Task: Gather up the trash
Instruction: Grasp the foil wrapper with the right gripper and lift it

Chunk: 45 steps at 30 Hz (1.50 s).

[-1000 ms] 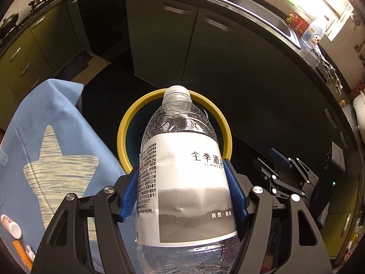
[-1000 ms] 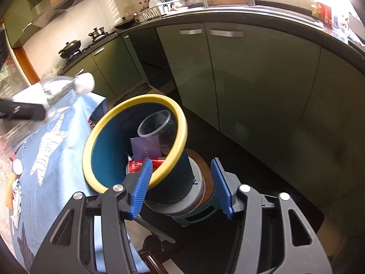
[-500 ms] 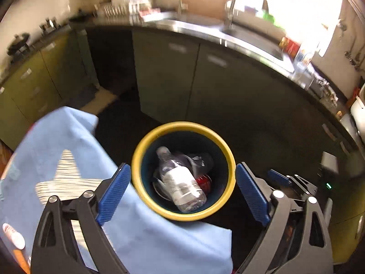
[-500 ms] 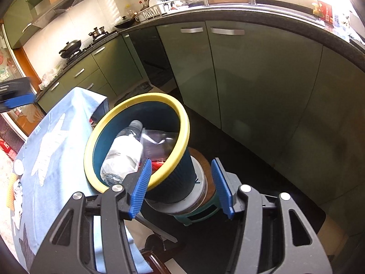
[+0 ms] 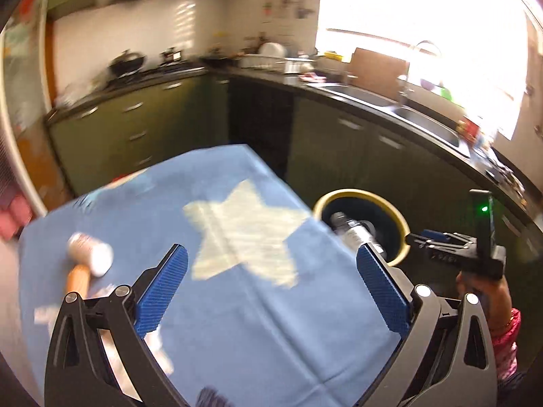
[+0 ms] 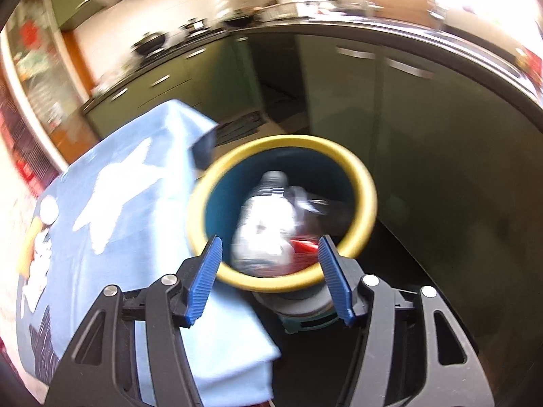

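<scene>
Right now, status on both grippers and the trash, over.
Left gripper empty, jaws just opened wide. Right gripper open, empty. Water bottle in the yellow-rimmed bin. Small items on the blue cloth. Nothing blocking.

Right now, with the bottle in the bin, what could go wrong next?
1. The bin stands raised on a small stool beside the table; a knock from the right tongs might tip it.
2. The small bottle left on the blue cloth lies on its side, so the open left tongs could roll it away.
</scene>
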Available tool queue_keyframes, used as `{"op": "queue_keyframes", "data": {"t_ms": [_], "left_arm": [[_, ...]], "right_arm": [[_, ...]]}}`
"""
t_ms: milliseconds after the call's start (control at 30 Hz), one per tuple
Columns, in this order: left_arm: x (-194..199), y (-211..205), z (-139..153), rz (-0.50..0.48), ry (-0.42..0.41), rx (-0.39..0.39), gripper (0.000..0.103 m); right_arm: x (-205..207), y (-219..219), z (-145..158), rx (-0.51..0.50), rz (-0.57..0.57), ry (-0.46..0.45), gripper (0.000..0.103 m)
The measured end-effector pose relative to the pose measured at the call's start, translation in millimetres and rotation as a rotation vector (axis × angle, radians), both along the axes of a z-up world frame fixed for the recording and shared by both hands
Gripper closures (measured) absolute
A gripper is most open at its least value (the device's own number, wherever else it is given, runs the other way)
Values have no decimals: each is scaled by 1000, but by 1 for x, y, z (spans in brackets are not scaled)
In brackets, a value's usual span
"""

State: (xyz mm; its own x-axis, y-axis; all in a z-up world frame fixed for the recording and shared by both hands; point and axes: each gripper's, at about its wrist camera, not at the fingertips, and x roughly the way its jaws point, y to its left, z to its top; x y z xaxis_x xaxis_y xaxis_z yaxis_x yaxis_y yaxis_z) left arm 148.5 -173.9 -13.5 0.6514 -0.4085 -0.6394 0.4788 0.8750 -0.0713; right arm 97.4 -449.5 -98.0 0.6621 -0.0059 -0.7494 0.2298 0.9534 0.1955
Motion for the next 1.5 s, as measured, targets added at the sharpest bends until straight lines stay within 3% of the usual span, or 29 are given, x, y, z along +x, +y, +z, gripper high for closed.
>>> {"op": "queue_keyframes", "data": {"t_ms": [167, 367, 600, 800, 1033, 1233, 1400, 1500], "left_arm": [[-15, 86, -24, 158, 22, 8, 5], [-38, 160, -47, 289, 20, 57, 5], [-57, 205, -59, 347, 18, 83, 5], [-61, 215, -65, 349, 17, 80, 5], [-60, 216, -76, 341, 44, 55, 5], [-62, 220, -76, 342, 53, 38, 5], [-61, 219, -79, 338, 62, 32, 5], [-60, 218, -80, 329, 65, 33, 5]], "right_arm": [[33, 63, 6, -18, 179, 5, 47], [68, 153, 10, -17, 411, 13, 47], [100, 269, 18, -1, 674, 45, 47], [121, 347, 23, -2, 804, 72, 47], [145, 412, 2, -89, 859, 126, 47], [160, 428, -16, -146, 853, 168, 47], [162, 429, -13, -132, 848, 149, 72], [162, 420, -3, -74, 829, 124, 76]]}}
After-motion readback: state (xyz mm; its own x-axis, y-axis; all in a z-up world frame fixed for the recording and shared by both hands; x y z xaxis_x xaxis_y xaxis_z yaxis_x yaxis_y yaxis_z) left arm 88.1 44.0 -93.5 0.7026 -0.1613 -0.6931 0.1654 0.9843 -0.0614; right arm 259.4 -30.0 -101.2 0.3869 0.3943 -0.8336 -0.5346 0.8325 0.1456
